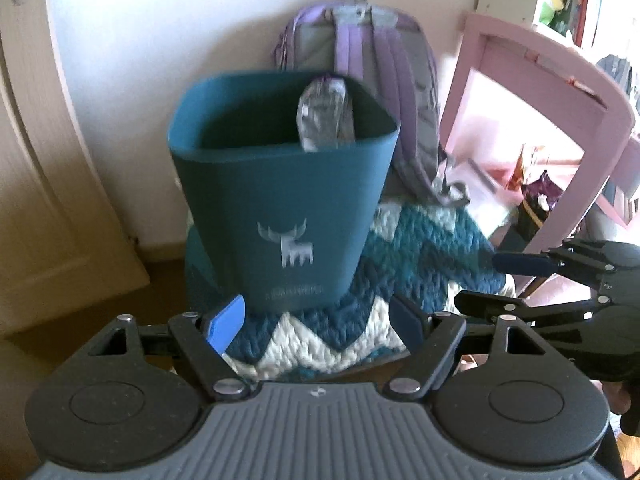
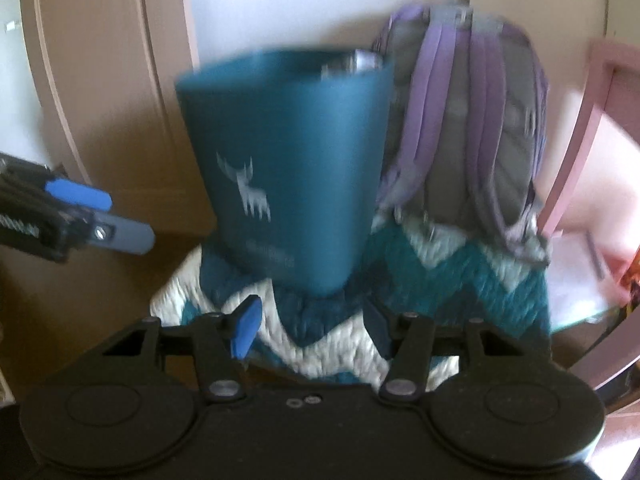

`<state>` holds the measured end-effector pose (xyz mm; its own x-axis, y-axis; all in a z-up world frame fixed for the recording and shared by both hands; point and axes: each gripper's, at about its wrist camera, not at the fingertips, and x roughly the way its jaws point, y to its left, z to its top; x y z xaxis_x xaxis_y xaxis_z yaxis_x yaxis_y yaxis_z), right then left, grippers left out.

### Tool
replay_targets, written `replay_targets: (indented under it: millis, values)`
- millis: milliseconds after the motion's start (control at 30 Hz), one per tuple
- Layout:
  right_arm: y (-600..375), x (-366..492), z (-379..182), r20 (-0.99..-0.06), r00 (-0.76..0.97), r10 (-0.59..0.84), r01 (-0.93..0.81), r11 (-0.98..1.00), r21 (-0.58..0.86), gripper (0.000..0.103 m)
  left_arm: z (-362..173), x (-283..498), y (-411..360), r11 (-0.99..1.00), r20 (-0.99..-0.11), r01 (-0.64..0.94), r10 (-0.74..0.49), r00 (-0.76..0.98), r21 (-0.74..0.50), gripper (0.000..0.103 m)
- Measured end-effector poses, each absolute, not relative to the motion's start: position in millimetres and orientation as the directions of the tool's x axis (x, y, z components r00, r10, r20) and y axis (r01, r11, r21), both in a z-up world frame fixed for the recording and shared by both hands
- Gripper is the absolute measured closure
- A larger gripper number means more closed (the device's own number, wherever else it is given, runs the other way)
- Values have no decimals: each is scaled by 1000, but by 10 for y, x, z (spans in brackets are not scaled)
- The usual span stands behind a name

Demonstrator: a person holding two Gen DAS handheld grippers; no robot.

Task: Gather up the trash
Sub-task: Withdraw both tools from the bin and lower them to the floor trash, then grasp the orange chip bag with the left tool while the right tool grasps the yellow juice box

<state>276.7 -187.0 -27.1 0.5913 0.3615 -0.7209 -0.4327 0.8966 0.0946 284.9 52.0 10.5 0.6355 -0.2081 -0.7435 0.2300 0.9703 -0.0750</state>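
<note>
A teal bin (image 1: 280, 200) stands on a zigzag rug (image 1: 420, 240) against the wall, with a purple backpack (image 1: 380, 80) just behind it to the right and a pink frame (image 1: 560, 80) further right. A clear plastic bottle (image 1: 324, 116) already leans inside the bin's far right corner. Your left gripper (image 1: 316, 324) and right gripper (image 2: 312, 330) both hang before the bin, jaws spread wide and holding nothing. Back away low, clear of the bin's rim; open room lies left, over bare floor.
</note>
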Motion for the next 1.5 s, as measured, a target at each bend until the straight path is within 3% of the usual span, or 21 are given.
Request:
replay_targets:
  millis: [100,233,300,567,967,1267,1500]
  values:
    - [-1863,2776,-695,-766,531,361,-447,888,107,48,-187,2817,542,968,-765,233,-219,606,-92,23]
    - [-1831,2781,-1288,-820,458,344,-460,881,113,48,-643,2837,578,962,-788,251,-236,568,-107,14]
    - [-1808,2790,-1609,-848,411,333,-457,881,124,48,-924,2905,609,961,-811,253,-235,535,-112,1]
    - [-1554,2658,-2796,-915,239,326,-507,845,169,48,-2241,3286,651,959,-910,252,-213,355,-127,1]
    - [-968,2083,-4044,-958,-38,285,-550,794,258,48,-4148,3450,416,945,-989,322,-97,110,-57,1]
    - [-643,1894,-4865,-964,-175,199,-571,778,264,48,-5267,3330,398,953,-991,280,-96,-89,-117,1]
    - [-503,1846,-5181,-958,-208,198,-563,777,283,48,-5778,3285,420,962,-982,237,-97,-160,-134,1]
